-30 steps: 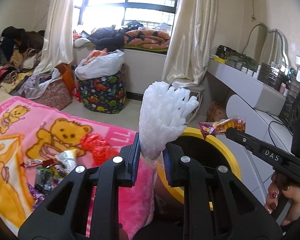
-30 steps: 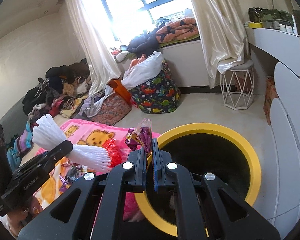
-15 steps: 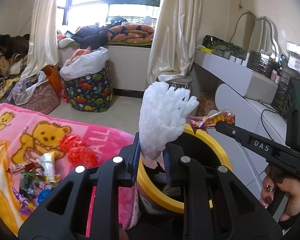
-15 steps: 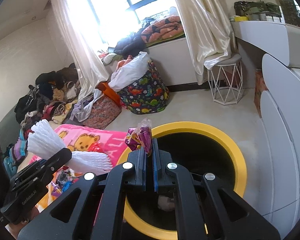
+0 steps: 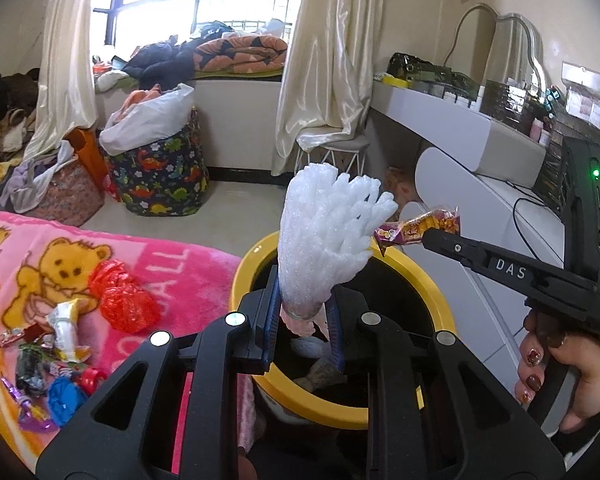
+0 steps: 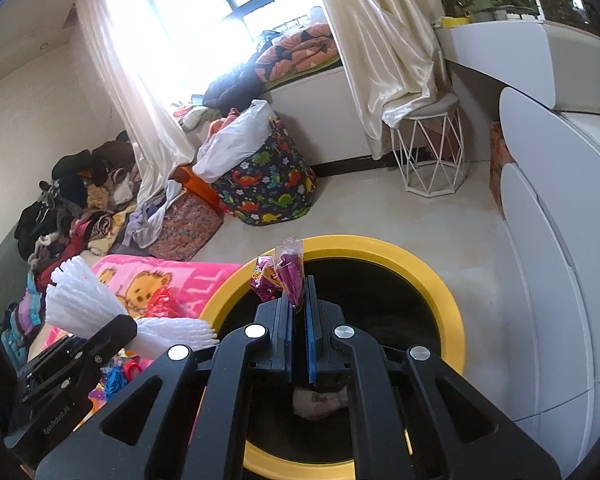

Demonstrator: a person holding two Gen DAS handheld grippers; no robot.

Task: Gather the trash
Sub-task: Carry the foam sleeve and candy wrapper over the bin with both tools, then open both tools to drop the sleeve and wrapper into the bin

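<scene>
Both tongs point(image 5: 302, 320) point(image 6: 298, 312) hide much of the bin point(image 6: 440, 292) interior.

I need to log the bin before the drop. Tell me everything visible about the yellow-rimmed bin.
The bin is round, with a wide glossy yellow rim, plastic by its look, and a dark inside. It stands upright on the pale floor, right against the edge of the pink bear blanket. It is open, with no lid in view. Some pale crumpled trash already lies at the bottom. Both grippers hang above its mouth; nothing they hold touches it.
</scene>
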